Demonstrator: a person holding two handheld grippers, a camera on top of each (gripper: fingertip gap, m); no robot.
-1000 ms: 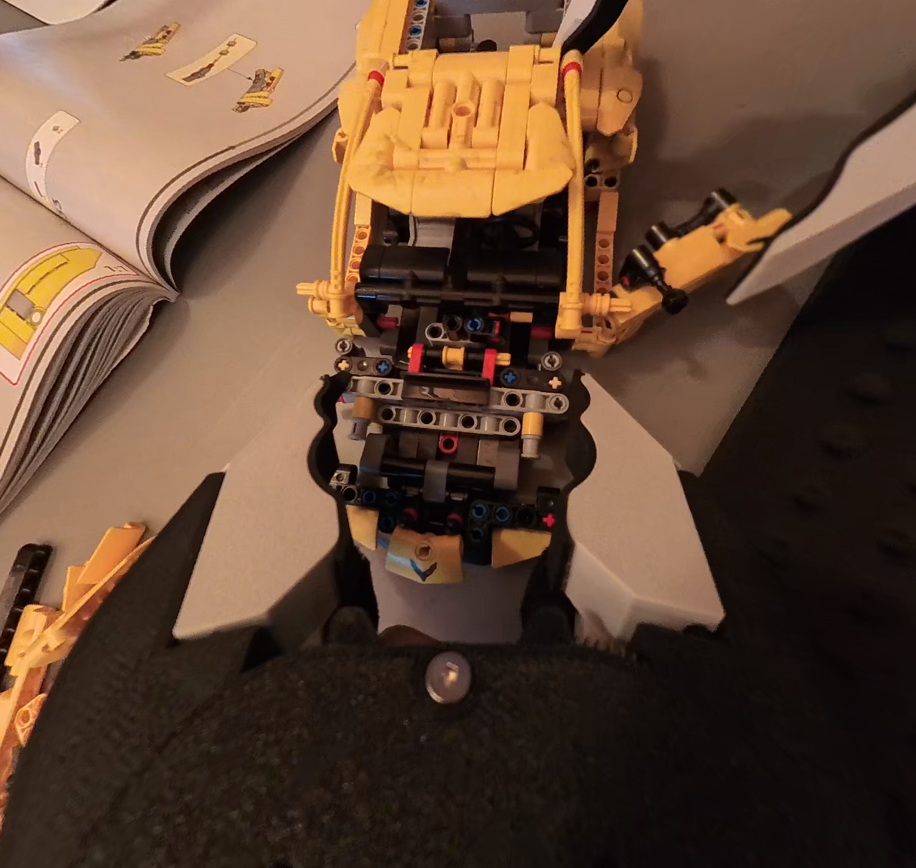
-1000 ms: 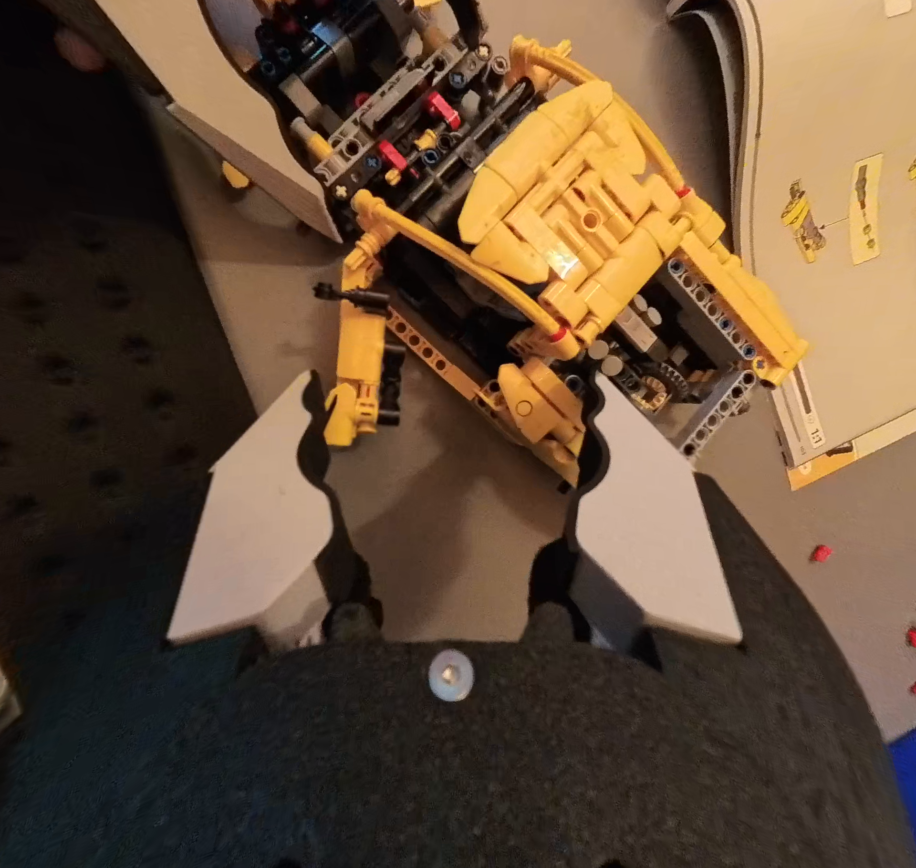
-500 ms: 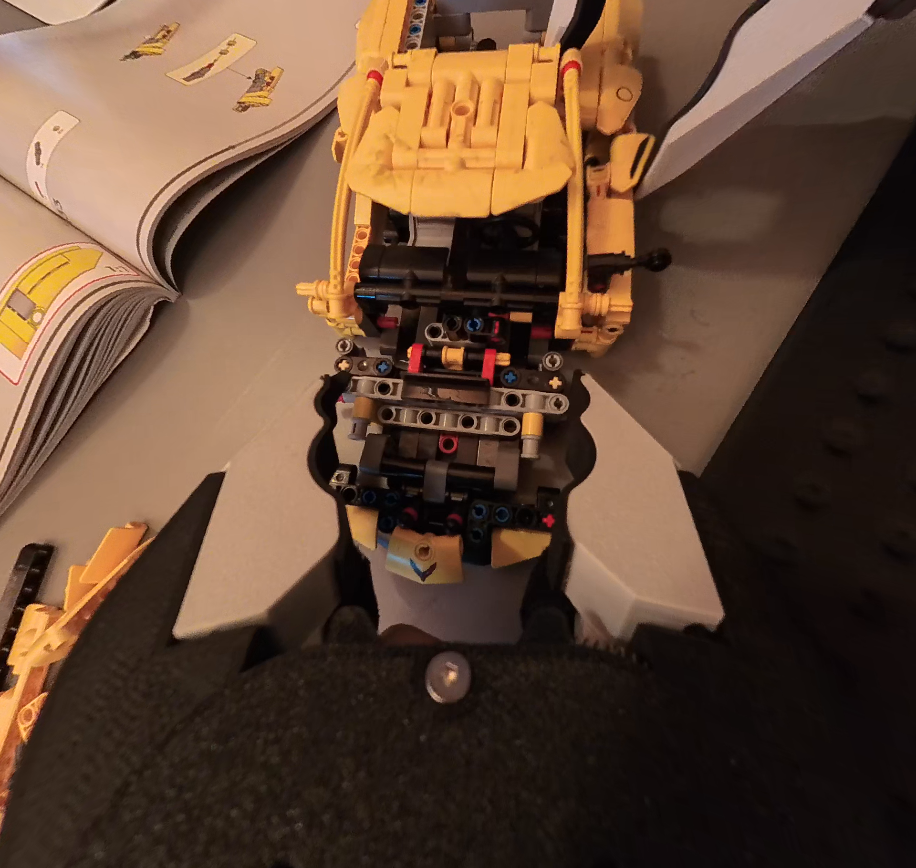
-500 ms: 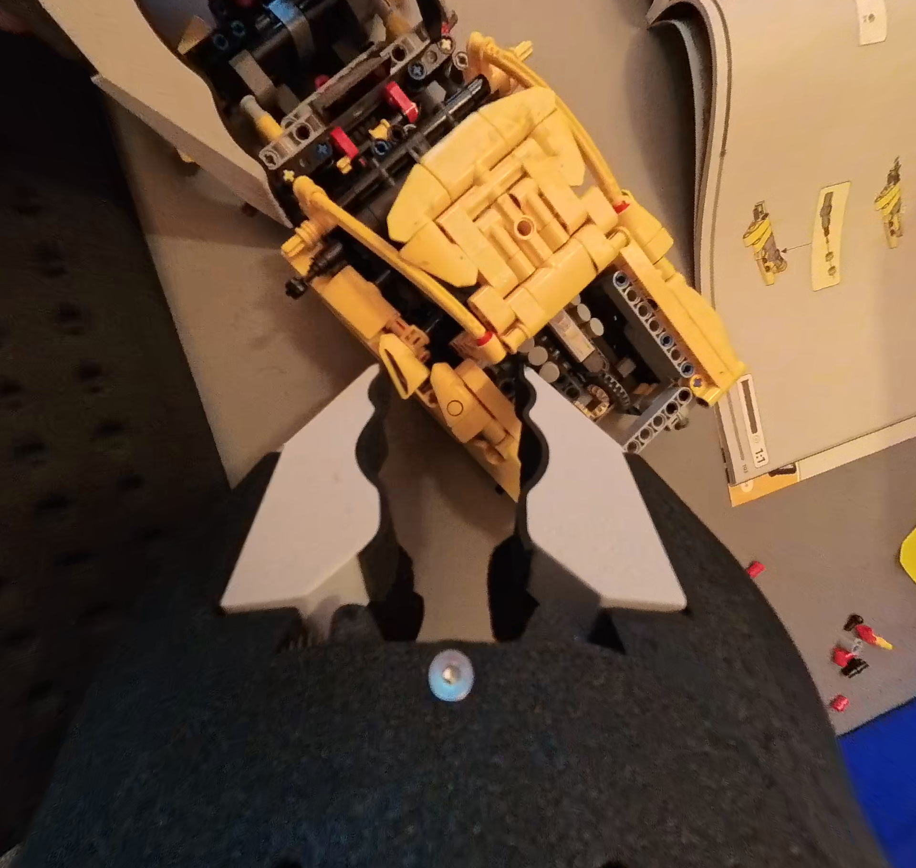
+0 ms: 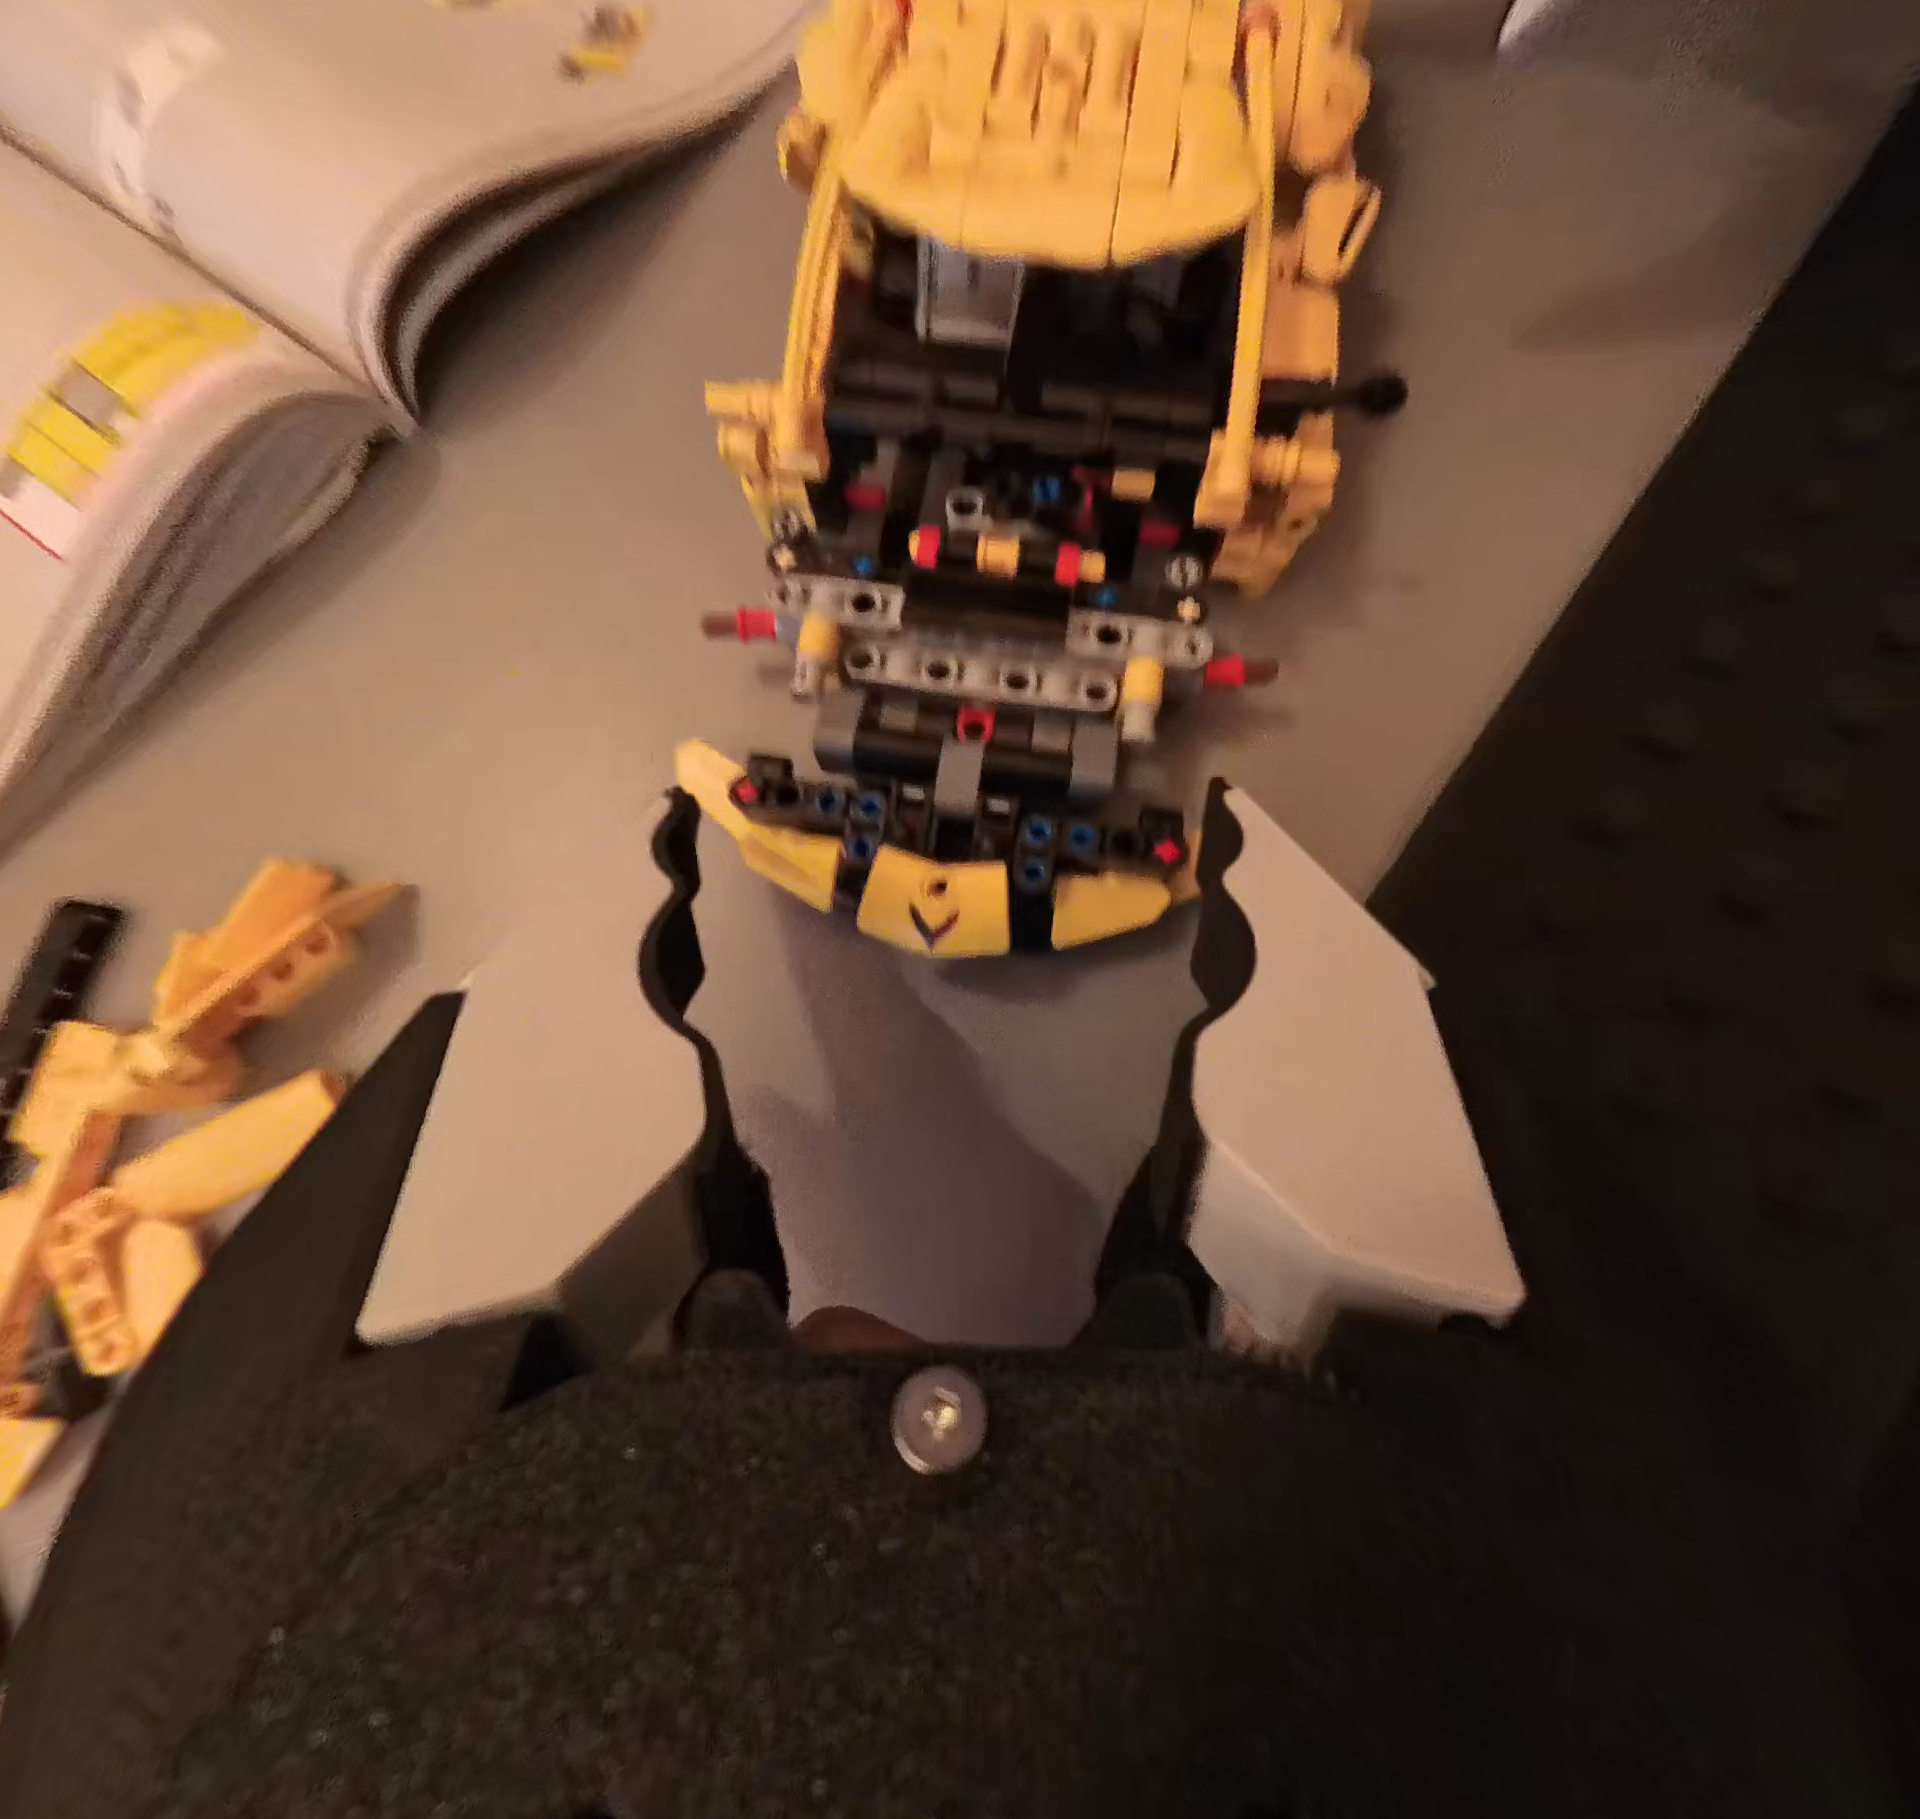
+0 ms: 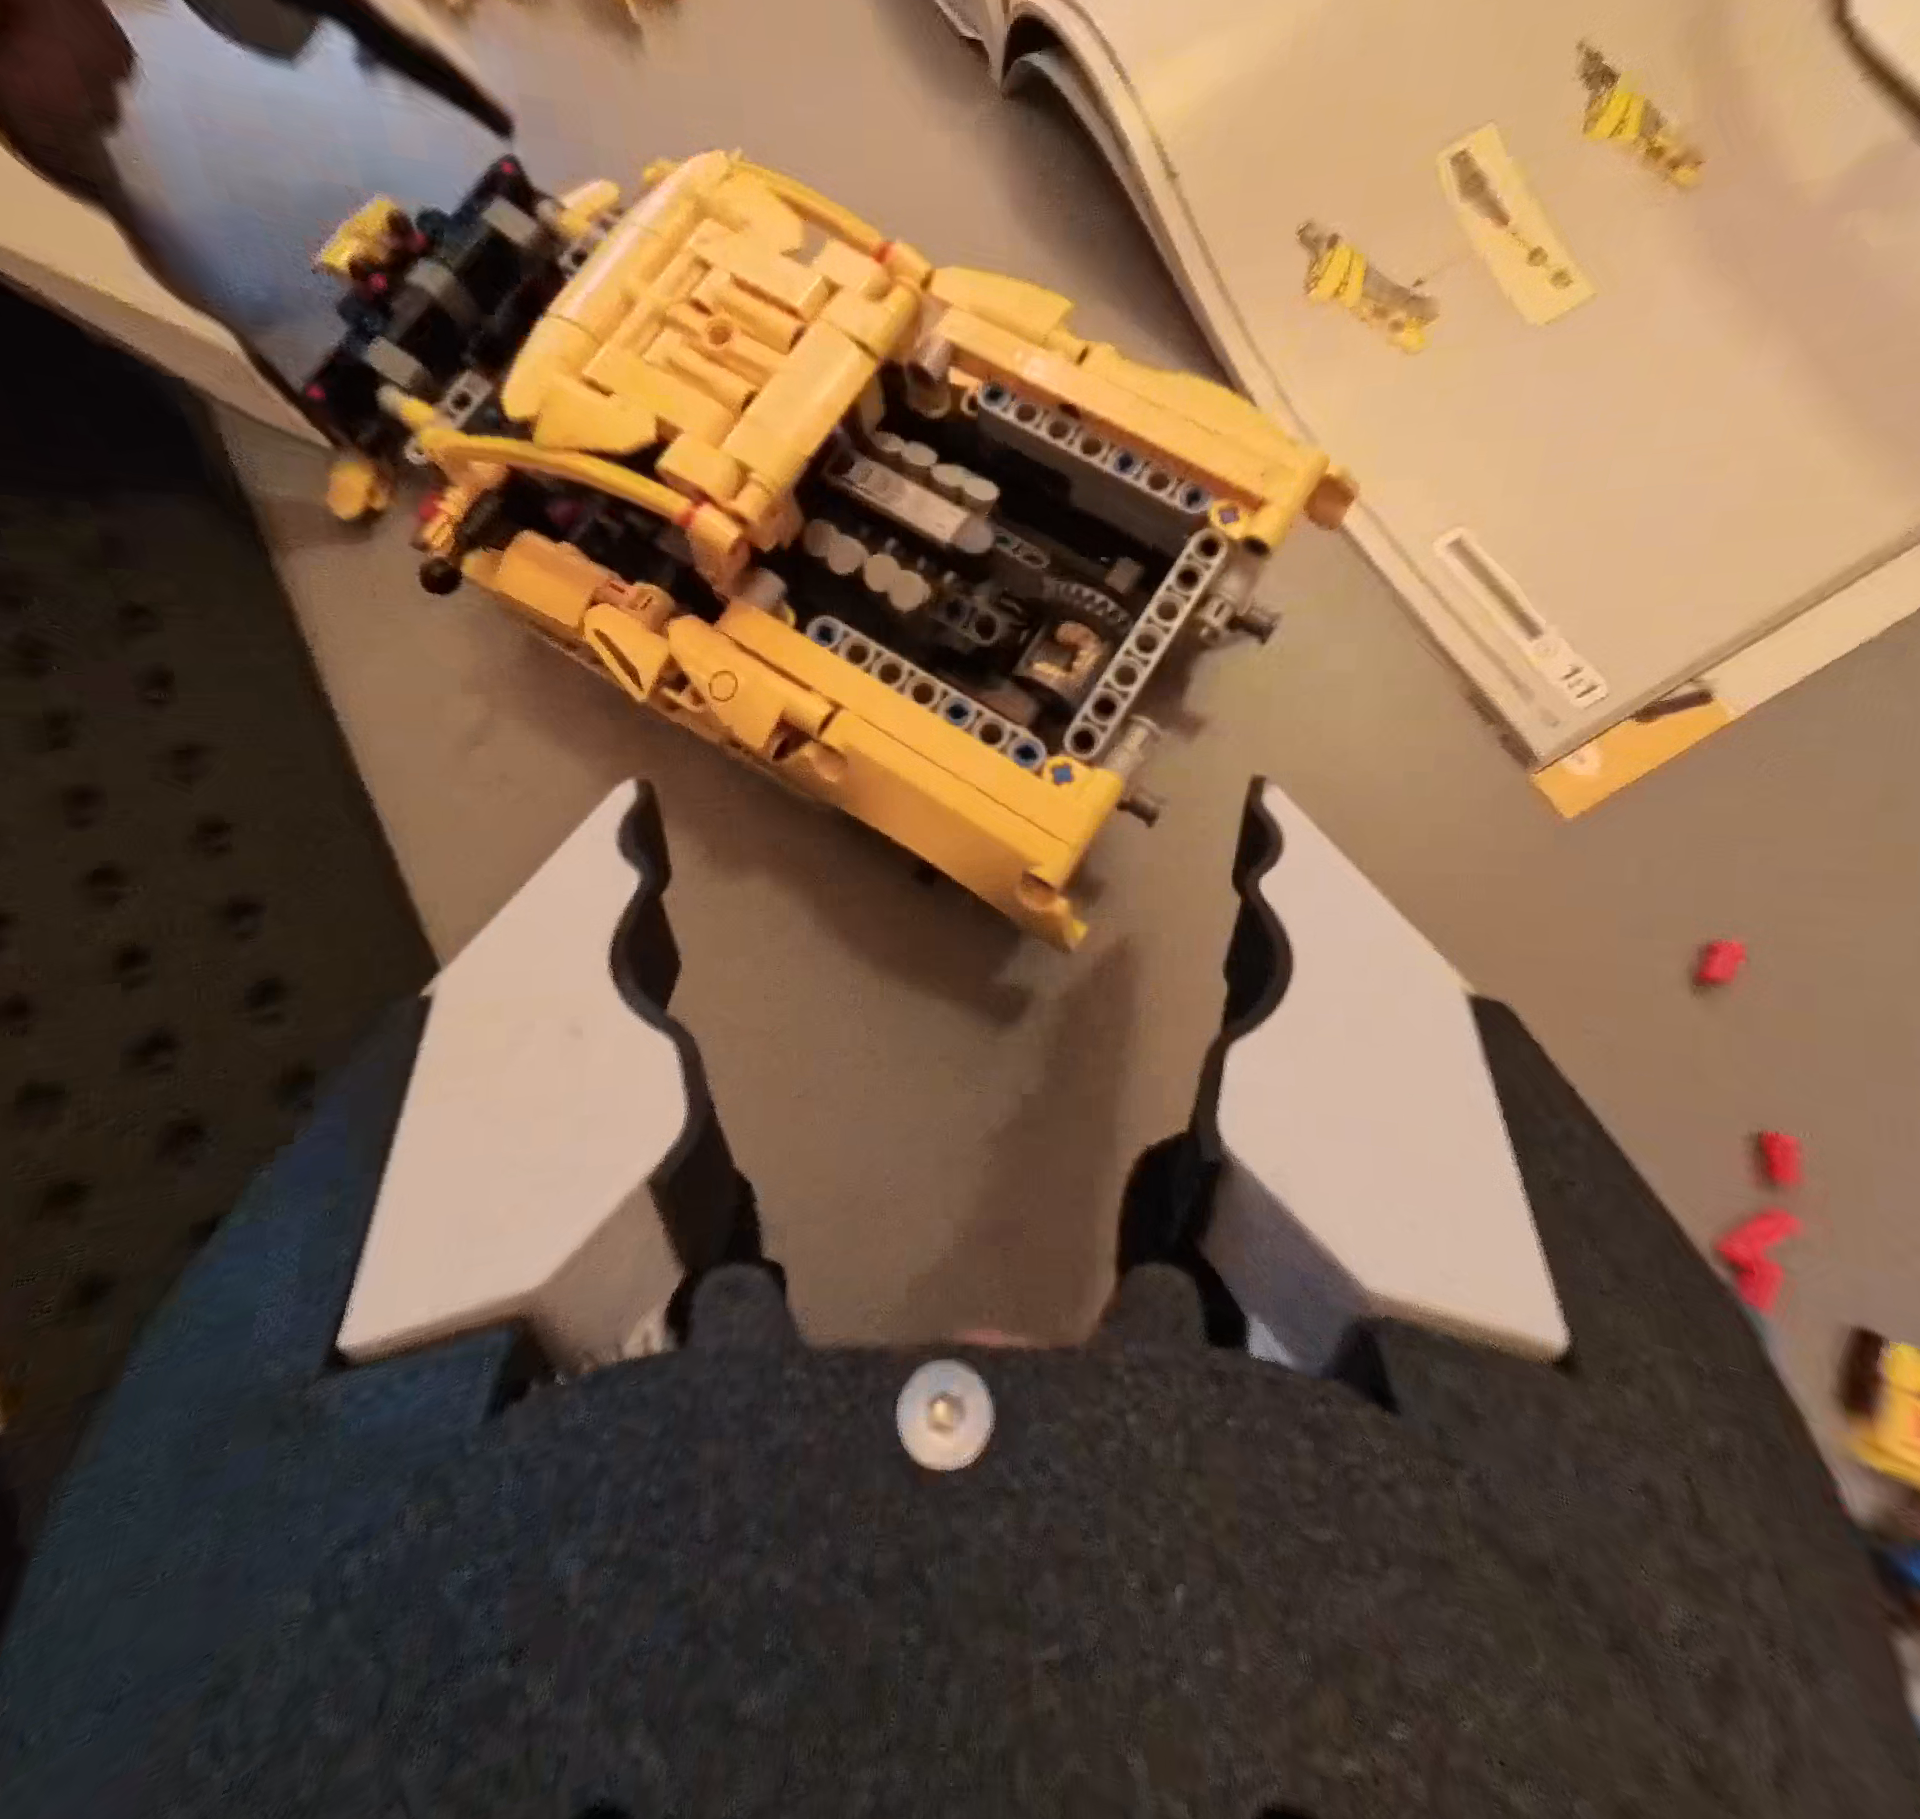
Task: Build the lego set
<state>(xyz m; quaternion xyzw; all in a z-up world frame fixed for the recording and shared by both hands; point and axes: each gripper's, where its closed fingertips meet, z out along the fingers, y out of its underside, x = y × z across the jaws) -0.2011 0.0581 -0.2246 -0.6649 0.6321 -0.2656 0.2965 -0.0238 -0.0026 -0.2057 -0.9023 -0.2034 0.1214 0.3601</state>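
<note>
Both tools, the left tool (image 5: 940,896) and right tool (image 6: 945,896), are held spread and empty. On the counter (image 6: 883,1094) the yellow model (image 6: 821,522) is left free. Before the next grasp, the instruction booklet (image 6: 1558,335) should be checked.

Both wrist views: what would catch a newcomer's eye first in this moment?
The half-built yellow toy car on the grey table, its black inner frame and grey beams exposed. Both grippers are open and hold nothing: the left gripper sits at the car's nose, the right gripper beside its flank. An open instruction booklet lies beyond the car.
</note>
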